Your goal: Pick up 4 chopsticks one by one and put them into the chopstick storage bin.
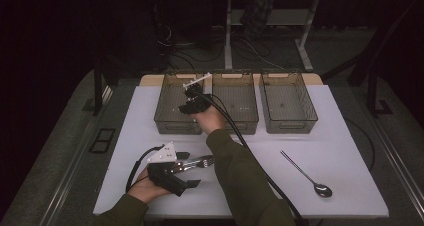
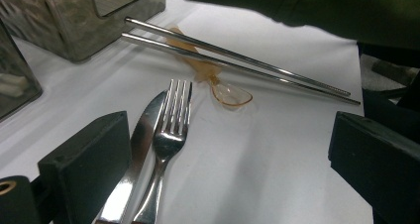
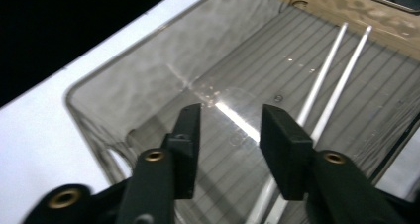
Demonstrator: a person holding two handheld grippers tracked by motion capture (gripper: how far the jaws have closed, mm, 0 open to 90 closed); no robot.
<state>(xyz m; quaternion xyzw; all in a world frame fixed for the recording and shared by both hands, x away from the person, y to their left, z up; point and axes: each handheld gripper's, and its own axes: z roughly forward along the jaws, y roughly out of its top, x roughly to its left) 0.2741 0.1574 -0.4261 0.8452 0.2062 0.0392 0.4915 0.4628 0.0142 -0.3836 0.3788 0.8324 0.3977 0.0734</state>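
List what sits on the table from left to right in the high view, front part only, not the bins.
Left gripper → fork → the person's right sleeve → spoon.

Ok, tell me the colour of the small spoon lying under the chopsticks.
Translucent amber-orange; the small spoon shows best in the left gripper view.

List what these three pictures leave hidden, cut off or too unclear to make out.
- High view: the metal chopsticks and amber spoon lie under the sleeve.
- Left gripper view: fork and knife handles run off the bottom edge.
- Right gripper view: white chopsticks pass behind the right gripper.
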